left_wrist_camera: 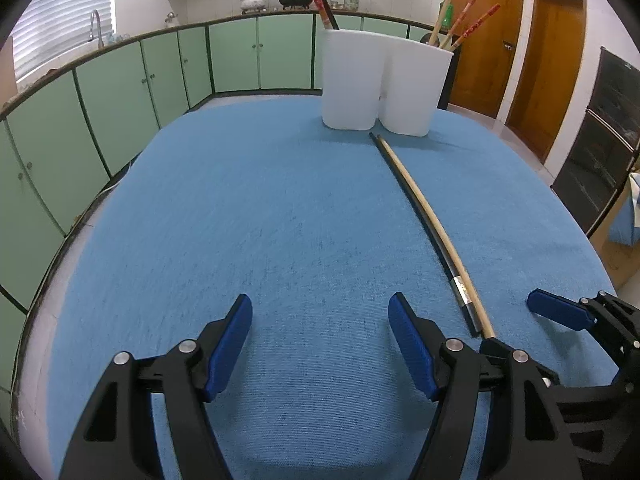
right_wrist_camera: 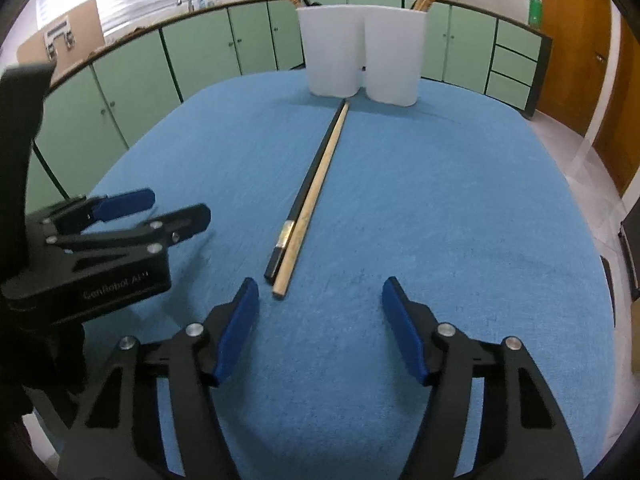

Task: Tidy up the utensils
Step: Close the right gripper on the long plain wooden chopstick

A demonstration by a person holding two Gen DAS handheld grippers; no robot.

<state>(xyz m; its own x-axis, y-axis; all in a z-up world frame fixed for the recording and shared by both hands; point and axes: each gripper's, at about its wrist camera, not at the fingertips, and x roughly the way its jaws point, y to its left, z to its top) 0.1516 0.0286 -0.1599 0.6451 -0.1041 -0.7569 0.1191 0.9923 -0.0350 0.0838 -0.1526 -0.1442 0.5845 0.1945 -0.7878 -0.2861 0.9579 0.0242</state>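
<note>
We're at the pickup step: both claws, left (left_wrist_camera: 320,344) and right (right_wrist_camera: 319,328), gape wide, holding nothing. The black chopstick (right_wrist_camera: 310,182) and wooden chopstick (right_wrist_camera: 316,192) lie touching, just ahead of our right claw, pointing at the white holder (right_wrist_camera: 362,56). Next we'd judge a slim, low pinch.

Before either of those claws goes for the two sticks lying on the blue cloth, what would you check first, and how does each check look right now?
1. Left gripper open and holding nothing: ok.
2. Right gripper open and holding nothing: ok.
3. Black chopstick and pale wooden chopstick lying flat on the tablecloth, side by side, near ends free: ok.
4. Sticks separated enough to pick one alone: not ok, they lie touching along their length.
5. White holder upright at the far end: ok.
6. Room left inside the holder: cannot tell, though chopsticks already stand in both halves.
</note>
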